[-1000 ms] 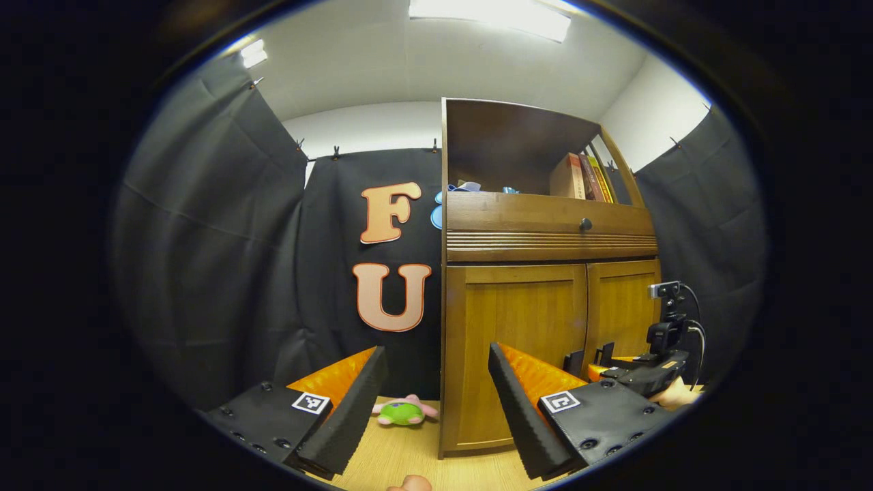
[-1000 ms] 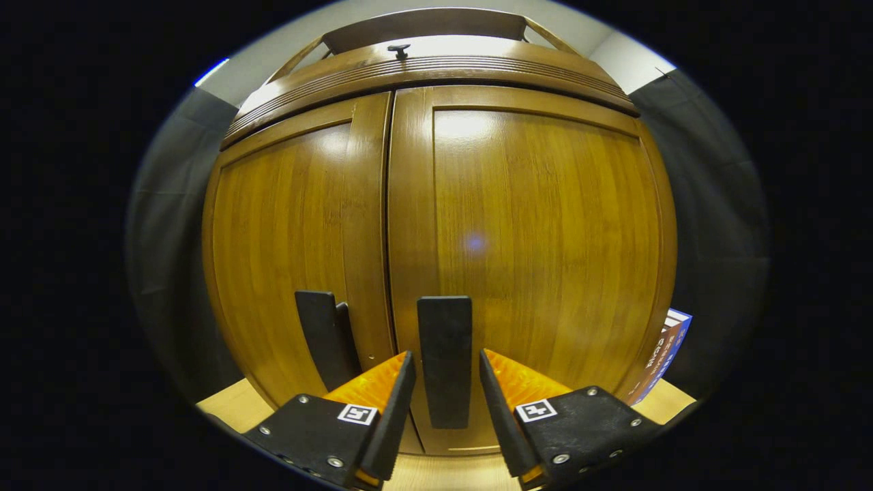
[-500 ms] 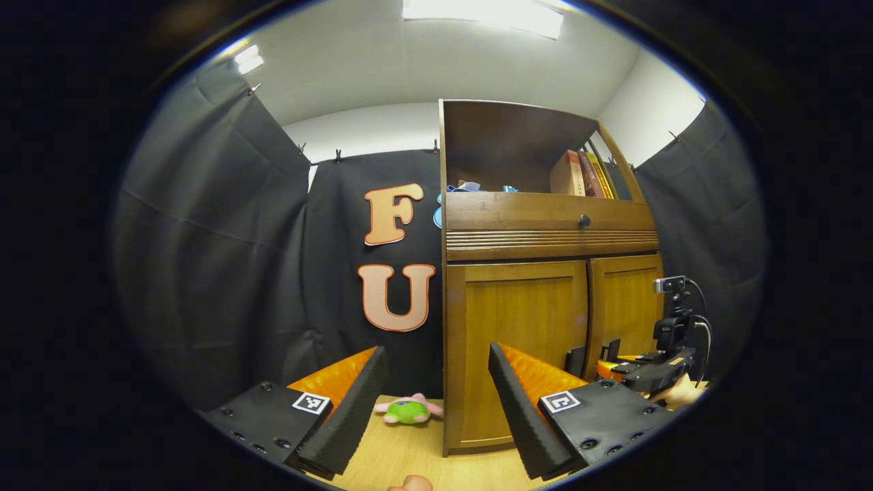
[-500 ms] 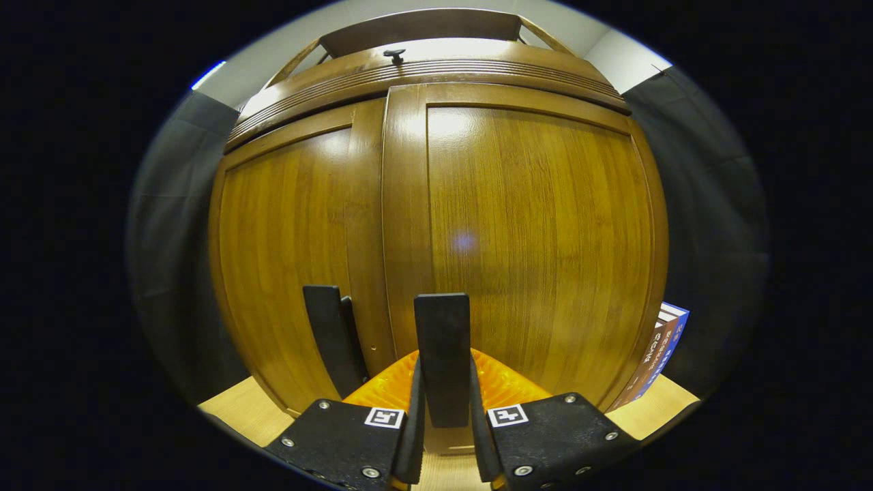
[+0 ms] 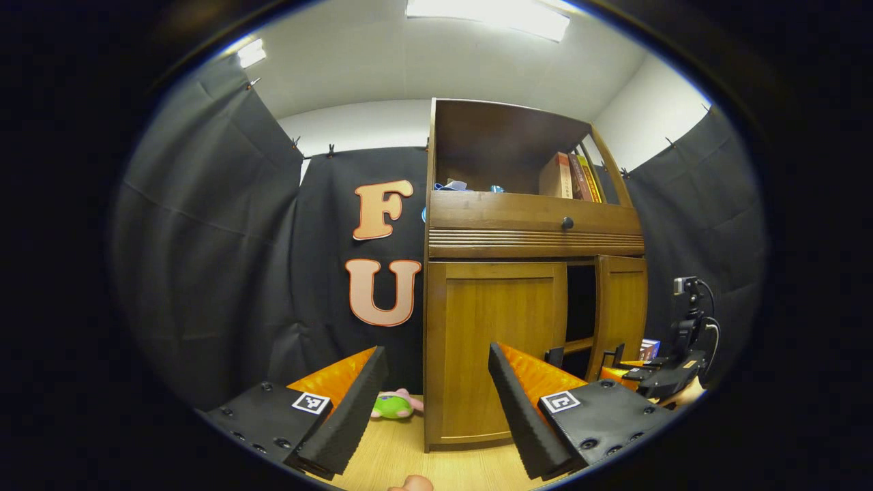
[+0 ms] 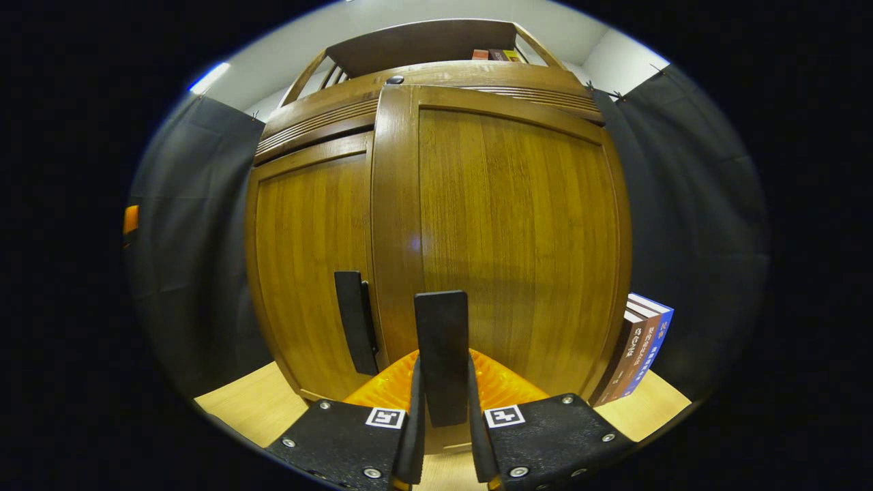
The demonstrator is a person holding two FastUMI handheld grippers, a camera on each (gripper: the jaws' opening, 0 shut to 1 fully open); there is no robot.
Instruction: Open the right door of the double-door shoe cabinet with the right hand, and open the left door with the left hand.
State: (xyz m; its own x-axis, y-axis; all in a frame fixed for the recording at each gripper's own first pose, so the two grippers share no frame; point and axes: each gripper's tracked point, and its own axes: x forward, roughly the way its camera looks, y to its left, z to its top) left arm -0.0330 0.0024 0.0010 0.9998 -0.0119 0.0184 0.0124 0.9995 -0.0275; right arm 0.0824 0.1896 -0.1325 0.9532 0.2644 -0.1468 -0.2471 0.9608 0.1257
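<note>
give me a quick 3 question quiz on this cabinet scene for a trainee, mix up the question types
1. True or false: the right gripper is shut on the right door's handle.
2. Multiple choice: how does the right door stand in the left gripper view? A) flush shut B) swung partly open, with a dark gap beside it C) taken off the cabinet
3. Short answer: what is the state of the left gripper, and is the left door open yet?

Key
1. True: both fingers press on the handle's sides.
2. B
3. It is open and holds nothing; the left door is not yet open, and the left door's handle is untouched.
</note>
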